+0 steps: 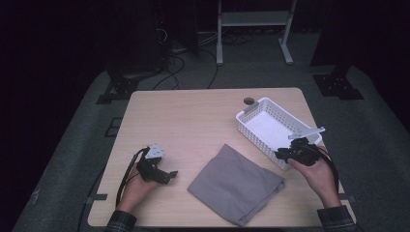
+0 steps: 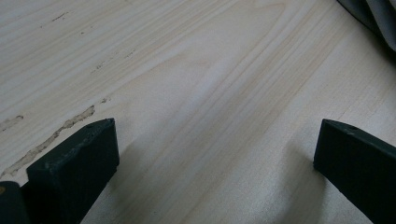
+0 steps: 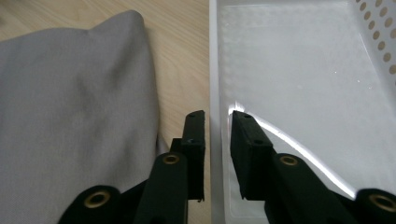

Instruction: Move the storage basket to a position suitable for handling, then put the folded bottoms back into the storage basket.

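Observation:
A folded grey cloth (image 1: 237,183) (image 3: 74,116) lies on the wooden table (image 1: 193,121), near the front and right of centre. A white perforated basket (image 1: 256,137) (image 3: 299,84) stands empty at the right. My right gripper (image 1: 280,154) (image 3: 217,116) is at the basket's near corner. Its jaws stand one on each side of the basket's side wall and are closed on it. My left gripper (image 1: 167,175) (image 2: 215,128) rests low over bare wood at the front left, open, with nothing between its jaws. A corner of the cloth (image 2: 373,18) shows beyond it.
A round grommet hole (image 1: 249,101) sits in the table behind the basket. Beyond the table are a white metal stand (image 1: 254,29), loose cables (image 1: 179,63) on the grey carpet, and black stand bases (image 1: 338,84). The table's left half is bare wood.

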The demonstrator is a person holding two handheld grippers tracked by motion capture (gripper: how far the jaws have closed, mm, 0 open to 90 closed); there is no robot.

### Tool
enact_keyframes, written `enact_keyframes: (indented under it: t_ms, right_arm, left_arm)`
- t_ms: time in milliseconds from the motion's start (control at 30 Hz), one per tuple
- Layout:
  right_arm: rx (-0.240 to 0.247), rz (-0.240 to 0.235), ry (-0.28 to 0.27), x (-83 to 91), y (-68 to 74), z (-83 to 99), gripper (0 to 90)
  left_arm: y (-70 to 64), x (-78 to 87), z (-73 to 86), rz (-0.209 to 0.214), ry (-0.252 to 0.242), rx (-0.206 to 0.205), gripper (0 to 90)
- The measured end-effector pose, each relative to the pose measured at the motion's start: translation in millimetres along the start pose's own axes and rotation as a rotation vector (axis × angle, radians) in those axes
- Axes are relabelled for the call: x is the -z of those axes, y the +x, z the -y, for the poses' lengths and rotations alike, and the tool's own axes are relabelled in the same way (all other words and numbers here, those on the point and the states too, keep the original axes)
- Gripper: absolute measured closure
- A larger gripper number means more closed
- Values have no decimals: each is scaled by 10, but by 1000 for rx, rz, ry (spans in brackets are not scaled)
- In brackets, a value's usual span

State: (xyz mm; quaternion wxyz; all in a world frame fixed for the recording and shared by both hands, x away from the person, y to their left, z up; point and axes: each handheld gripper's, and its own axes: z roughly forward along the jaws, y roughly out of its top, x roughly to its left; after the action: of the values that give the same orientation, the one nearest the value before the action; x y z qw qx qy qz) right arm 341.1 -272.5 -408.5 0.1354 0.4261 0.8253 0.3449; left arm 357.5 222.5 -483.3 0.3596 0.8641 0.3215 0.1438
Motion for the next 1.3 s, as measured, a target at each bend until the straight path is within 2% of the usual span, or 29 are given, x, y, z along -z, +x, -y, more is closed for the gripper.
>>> enact_keyframes:
  t_ms: [67, 233, 367, 467, 867, 1300]
  right_arm:
    - [-3, 5, -8, 8, 8, -16, 687]
    - [8, 24, -46, 24, 27, -74, 498]
    - [4, 7, -62, 20, 62, -130, 347]
    - [2, -13, -52, -9, 97, -158, 291]
    - [14, -42, -58, -58, 199, -213, 172]
    - [82, -58, -61, -110, 392, -266, 154]
  left_arm:
    - [0, 0, 0, 0, 0, 0, 0]
    - [1, 1, 0, -1, 1, -2, 0]
    - [0, 1, 0, 0, 1, 1, 0]
    - [0, 1, 0, 0, 1, 0, 0]
    - [-8, 6, 3, 2, 5, -4, 0]
    - [-11, 5, 5, 4, 1, -5, 0]
